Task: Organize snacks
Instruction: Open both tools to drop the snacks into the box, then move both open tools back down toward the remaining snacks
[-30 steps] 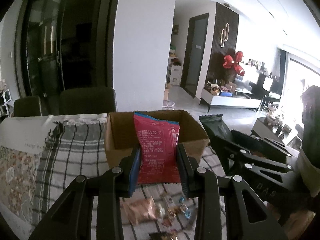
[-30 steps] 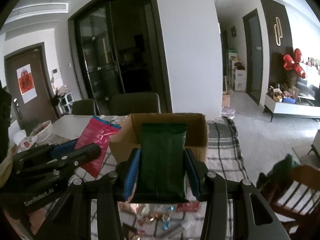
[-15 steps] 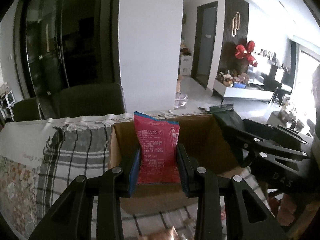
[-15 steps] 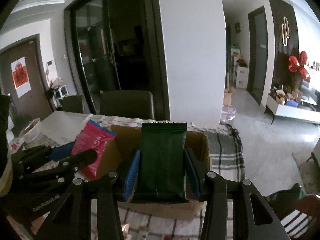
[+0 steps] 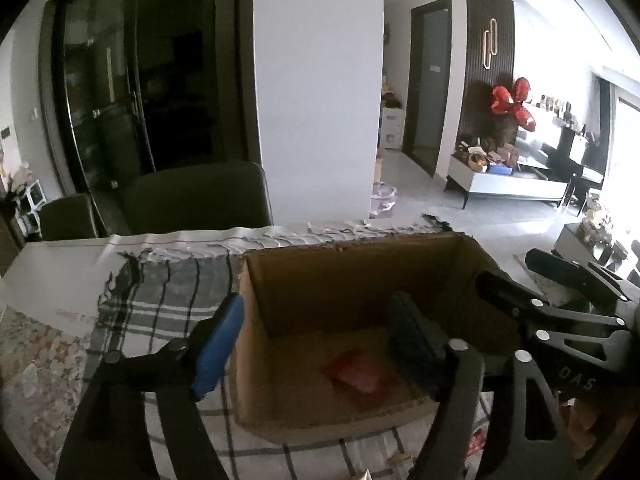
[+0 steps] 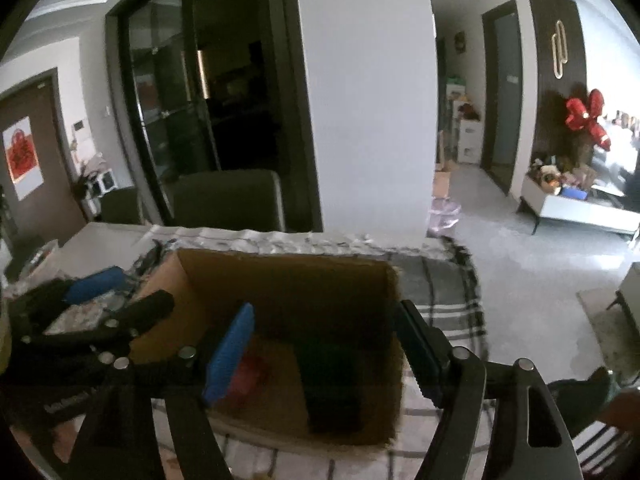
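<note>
An open cardboard box [image 5: 256, 320] stands on the plaid cloth; it also shows in the right wrist view [image 6: 280, 276]. A red snack packet [image 5: 360, 374] lies on its floor, also seen in the right wrist view [image 6: 250, 374]. A dark green packet [image 6: 332, 388] lies in the box to the red one's right. My left gripper [image 5: 316, 348] is open and empty over the box's left part. My right gripper [image 6: 324, 356] is open and empty over the box. Each gripper shows at the edge of the other's view.
A plaid cloth [image 5: 160, 304] covers the table, with a floral cloth [image 5: 36, 344] to the left. Dark chairs [image 5: 196, 200] stand behind the table. Loose small snacks [image 5: 476, 444] lie on the cloth near the box's front.
Both grippers opened over the box. The red packet dropped out of the left one and the green packet out of the right one; both now lie inside the box.
</note>
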The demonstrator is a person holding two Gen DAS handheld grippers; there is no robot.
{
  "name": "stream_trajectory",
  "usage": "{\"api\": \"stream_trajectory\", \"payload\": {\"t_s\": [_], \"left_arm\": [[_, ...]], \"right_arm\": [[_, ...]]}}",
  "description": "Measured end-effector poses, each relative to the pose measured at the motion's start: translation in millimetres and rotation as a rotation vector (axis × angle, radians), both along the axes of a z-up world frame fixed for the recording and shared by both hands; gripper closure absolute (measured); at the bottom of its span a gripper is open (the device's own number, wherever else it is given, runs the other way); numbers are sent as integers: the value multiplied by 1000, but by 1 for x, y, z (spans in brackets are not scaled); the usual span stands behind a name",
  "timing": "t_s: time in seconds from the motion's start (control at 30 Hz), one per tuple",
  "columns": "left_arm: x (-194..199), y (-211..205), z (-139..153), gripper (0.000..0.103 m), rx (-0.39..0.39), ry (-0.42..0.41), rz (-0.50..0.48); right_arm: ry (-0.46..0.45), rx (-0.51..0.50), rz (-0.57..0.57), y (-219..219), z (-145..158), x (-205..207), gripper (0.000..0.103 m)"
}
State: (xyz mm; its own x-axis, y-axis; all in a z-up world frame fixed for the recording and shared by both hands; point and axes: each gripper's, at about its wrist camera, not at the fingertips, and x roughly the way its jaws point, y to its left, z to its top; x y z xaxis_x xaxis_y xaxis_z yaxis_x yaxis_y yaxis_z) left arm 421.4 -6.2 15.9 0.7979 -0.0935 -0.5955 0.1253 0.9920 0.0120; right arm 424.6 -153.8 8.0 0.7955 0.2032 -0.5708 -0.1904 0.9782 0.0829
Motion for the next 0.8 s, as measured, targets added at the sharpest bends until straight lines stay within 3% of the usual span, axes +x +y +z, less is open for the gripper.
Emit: {"api": "stream_trajectory", "payload": {"t_s": [0.43,0.8], "left_arm": [[-86,-8,14,16,50,-106,-25],[-155,-15,19,16,40,-159,-65]], "right_arm": [[-111,-52,-31,-12,13,-86,30],[-164,0,-88,-25,23,-154,30]]}}
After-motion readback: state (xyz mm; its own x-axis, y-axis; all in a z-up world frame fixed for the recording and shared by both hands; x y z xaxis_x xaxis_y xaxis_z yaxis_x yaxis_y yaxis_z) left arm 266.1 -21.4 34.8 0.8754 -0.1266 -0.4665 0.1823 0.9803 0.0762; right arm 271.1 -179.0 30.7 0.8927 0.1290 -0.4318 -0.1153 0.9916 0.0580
